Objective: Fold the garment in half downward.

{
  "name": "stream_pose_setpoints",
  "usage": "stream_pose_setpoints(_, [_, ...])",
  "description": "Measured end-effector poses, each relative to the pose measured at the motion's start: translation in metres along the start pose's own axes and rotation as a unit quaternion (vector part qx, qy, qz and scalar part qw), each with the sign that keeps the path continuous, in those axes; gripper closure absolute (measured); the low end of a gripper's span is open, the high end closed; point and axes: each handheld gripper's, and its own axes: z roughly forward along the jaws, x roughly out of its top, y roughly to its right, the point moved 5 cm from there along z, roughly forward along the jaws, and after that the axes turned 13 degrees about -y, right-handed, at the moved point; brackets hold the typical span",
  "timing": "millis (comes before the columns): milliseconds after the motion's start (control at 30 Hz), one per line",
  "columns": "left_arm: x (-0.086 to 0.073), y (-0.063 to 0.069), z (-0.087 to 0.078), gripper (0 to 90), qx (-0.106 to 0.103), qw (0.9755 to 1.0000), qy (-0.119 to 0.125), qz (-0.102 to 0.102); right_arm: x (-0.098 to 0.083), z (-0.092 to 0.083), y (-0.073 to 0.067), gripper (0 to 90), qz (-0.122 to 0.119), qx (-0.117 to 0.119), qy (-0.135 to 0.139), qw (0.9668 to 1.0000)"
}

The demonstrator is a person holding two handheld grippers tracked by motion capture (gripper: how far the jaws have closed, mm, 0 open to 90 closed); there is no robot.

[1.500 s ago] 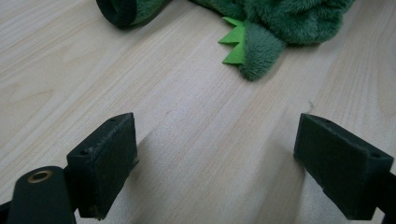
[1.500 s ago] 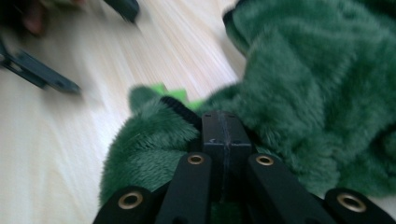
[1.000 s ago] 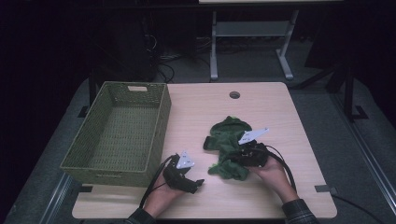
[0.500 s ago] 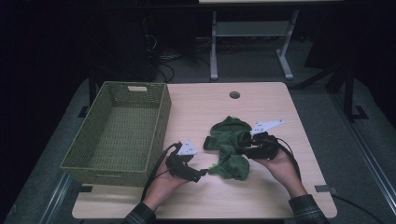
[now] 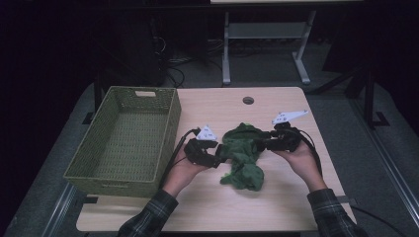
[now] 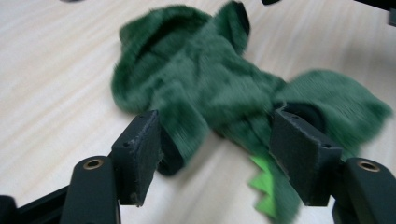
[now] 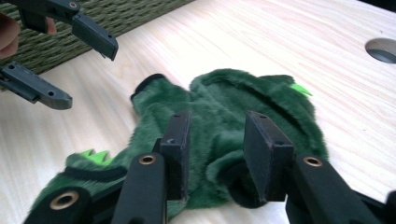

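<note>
A dark green plush garment with bright green spikes lies crumpled on the wooden table, also seen close up in the left gripper view and the right gripper view. My right gripper is at its right edge. Its jaws have just been opening, and a bunched fold of plush fills the gap between its pads. My left gripper is at the garment's left edge. Its jaws have just been closing and stand apart, the plush lying beyond them. From the right gripper view, the left gripper is short of the cloth.
A woven green basket stands empty at the table's left, close to my left hand, and shows again behind the left gripper. A round cable hole is at the table's far middle. Bare tabletop lies in front of the garment.
Both hands rose and moved toward the table's far side. The left gripper came right up to the garment's edge. The garment was pulled narrower between the two grippers.
</note>
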Motion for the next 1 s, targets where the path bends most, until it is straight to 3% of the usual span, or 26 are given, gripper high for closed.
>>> stream_pose_setpoints(167, [0.017, -0.017, 0.01, 39.2, 0.015, 0.9999, -0.004, 0.005, 0.006, 0.006, 0.016, 61.9, 0.004, -0.01, 0.016, 0.9998])
stream_pose_setpoints(267, [0.024, -0.029, 0.02, 41.5, 0.022, 0.9997, -0.007, 0.0, 0.005, 0.015, 0.026, 61.5, 0.017, -0.014, -0.003, 0.9998])
stream_pose_setpoints(500, [0.034, -0.056, 0.05, 44.2, 0.031, 0.9991, -0.027, -0.008, 0.003, 0.034, 0.052, 61.1, 0.039, -0.03, -0.01, 0.9987])
stream_pose_setpoints(667, [0.033, -0.07, 0.072, 46.2, 0.032, 0.9986, -0.039, -0.012, -0.004, 0.049, 0.064, 62.1, 0.057, -0.024, -0.023, 0.9978])
stream_pose_setpoints(1000, [0.032, -0.073, 0.089, 49.9, 0.026, 0.9984, -0.048, -0.016, -0.012, 0.063, 0.075, 61.6, 0.073, -0.029, -0.039, 0.9961])
